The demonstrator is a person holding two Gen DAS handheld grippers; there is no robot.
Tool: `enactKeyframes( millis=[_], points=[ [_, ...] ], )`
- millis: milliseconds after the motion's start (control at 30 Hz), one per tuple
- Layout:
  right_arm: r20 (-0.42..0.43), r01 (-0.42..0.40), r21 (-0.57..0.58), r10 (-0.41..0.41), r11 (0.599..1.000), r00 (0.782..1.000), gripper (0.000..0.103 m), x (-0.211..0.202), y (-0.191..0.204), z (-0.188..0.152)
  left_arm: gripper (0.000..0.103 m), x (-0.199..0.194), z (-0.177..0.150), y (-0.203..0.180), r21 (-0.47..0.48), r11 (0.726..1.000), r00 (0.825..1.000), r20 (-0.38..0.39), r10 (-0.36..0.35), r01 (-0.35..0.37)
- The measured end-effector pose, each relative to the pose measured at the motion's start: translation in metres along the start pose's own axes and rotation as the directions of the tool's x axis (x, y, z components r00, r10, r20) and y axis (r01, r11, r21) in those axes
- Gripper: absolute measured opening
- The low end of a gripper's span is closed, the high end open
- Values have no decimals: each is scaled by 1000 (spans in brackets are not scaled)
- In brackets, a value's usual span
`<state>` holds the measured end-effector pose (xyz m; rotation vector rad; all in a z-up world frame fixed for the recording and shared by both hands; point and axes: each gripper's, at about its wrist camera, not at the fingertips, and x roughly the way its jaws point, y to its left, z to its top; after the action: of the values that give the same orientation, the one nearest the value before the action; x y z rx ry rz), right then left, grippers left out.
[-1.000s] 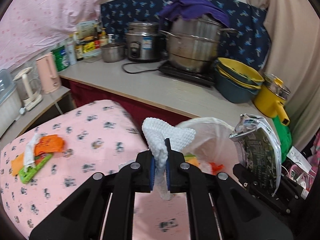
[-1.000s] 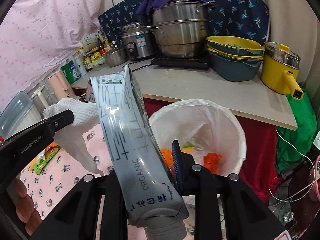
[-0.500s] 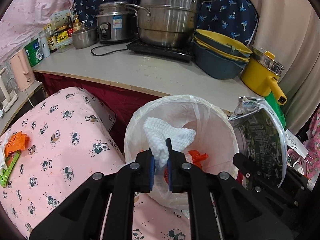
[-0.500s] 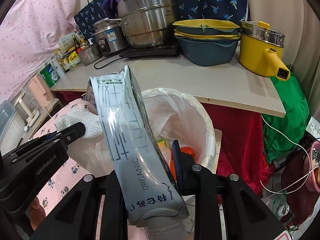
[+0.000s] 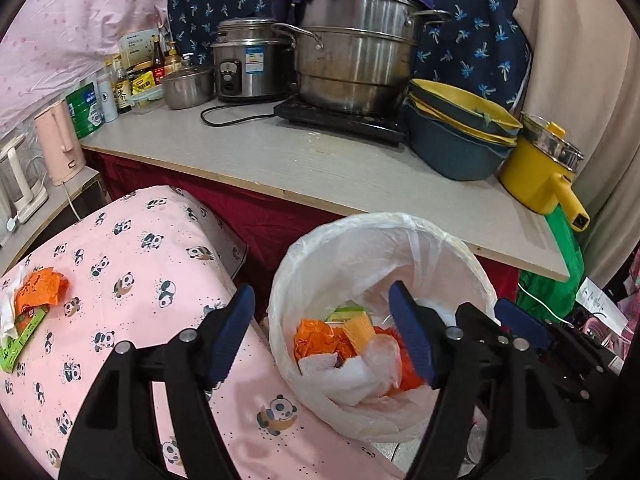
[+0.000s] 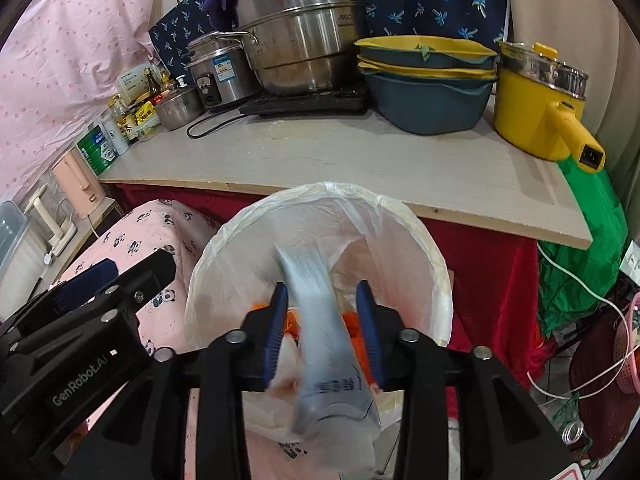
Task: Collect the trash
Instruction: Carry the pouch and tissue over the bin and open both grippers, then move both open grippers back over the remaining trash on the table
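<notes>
A bin lined with a white bag [image 5: 472,256] stands on the floor beside the panda-print table [image 5: 132,264]. My left gripper [image 5: 320,292] hangs over it, its jaws opening wide with nothing between them. The white paper towel [image 5: 344,376] lies in the bin on orange wrappers [image 5: 316,340]. My right gripper [image 6: 322,288] is over the same bin [image 6: 400,208], jaws opening. The silver pouch [image 6: 328,360] is blurred between them and slipping down, clear of the right pad. An orange wrapper [image 5: 38,292], a green wrapper [image 5: 20,340] and a white tissue lie at the table's left edge.
A grey counter [image 5: 320,160] behind the bin carries a large steel steamer [image 5: 356,64], a rice cooker [image 5: 248,64], stacked blue and yellow basins [image 5: 456,132] and a yellow electric pot [image 5: 540,176]. A green bag [image 6: 584,264] and loose cables sit on the floor to the right.
Both grippers came down over the bin. The left one let go of the paper towel, which now lies in the bin. The right one widened and the pouch is sliding out.
</notes>
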<state>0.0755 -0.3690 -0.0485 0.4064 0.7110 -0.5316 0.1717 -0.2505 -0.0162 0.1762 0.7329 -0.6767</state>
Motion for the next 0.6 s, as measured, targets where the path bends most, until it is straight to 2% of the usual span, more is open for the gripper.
enactKeyframes(
  millis=[100,400,600],
  points=[
    [22,-8,-1,8,1000,1000,50,-4,4,3,71,-6,3,9,-16,1000,1000,15,14,-14],
    [68,-35,-17,36,999,997,56,-25,24,7,71,-30,6,39,-61,997,997,54,51,-48],
    [95,-61,-58,66,996,993,59,-42,54,6,77,-51,5,67,-104,992,993,78,86,-77]
  ],
)
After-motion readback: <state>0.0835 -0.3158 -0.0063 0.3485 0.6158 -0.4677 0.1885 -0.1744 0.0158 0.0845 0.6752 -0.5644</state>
